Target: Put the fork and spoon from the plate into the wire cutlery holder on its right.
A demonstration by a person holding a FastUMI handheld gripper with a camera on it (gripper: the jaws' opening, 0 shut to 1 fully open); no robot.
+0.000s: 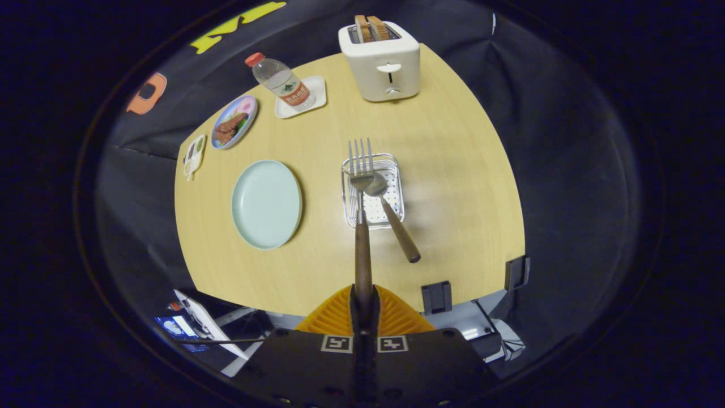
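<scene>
The gripper (363, 303) clamped the fork (361, 187) by its handle, long axis toward 12 o'clock, tines over the holder (396, 192) where the spoon (391, 212) leaned

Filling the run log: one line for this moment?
gripper: shut on fork | spoon: in holder | plate: bare

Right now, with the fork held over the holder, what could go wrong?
1. The gripper clamps only the tail of the fork handle, so the fork could swing or slip as it is lowered.
2. The spoon already leans in the holder, its handle poking out over the rim; the fork could knock it out.
3. Released too high, the fork may tip the light holder.
</scene>
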